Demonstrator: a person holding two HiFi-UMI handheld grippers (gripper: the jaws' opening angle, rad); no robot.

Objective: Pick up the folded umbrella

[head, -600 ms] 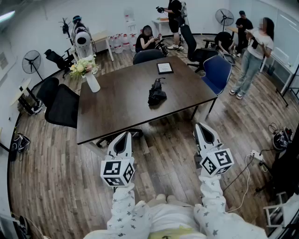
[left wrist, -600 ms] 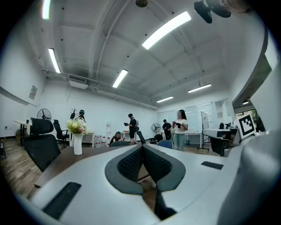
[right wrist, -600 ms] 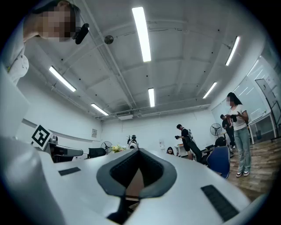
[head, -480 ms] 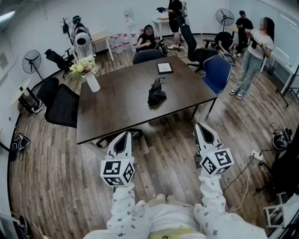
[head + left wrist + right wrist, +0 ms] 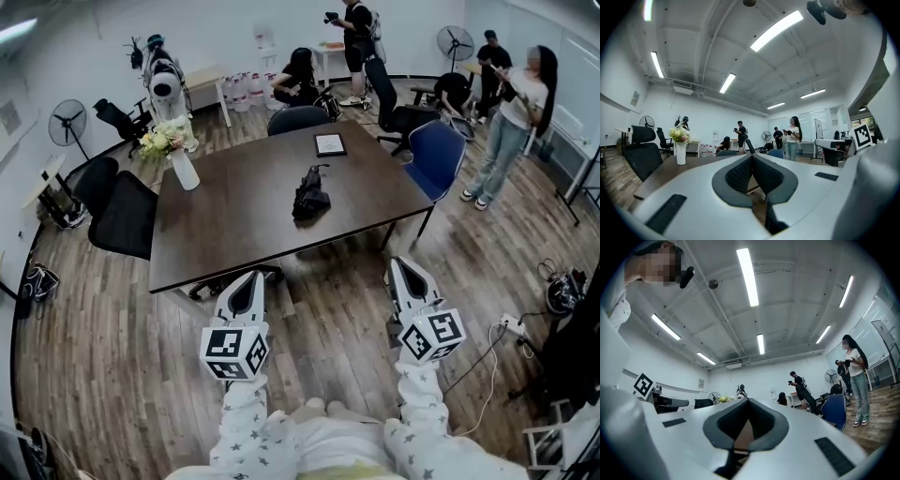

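The folded black umbrella (image 5: 310, 194) lies on the dark brown table (image 5: 234, 234), a little right of its middle. Both grippers hang over the wooden floor, short of the table's near edge and well apart from the umbrella. My left gripper (image 5: 251, 277) points at the table's near edge, its jaws closed to a point with nothing between them. My right gripper (image 5: 403, 265) is beside the near right corner, also shut and empty. In the left gripper view the closed jaws (image 5: 752, 157) hide the umbrella; in the right gripper view the jaws (image 5: 747, 401) also meet.
A white vase of flowers (image 5: 185, 169) and a flat dark tablet (image 5: 330, 143) stand on the table. Black chairs (image 5: 127, 217) crowd its left side, a blue chair (image 5: 434, 155) its right. Several people stand or sit at the back. Cables (image 5: 511, 323) lie on the floor at right.
The head view has shifted a little, so the table and umbrella sit slightly lower in the picture. Both grippers stay shut in front of the table's near edge.
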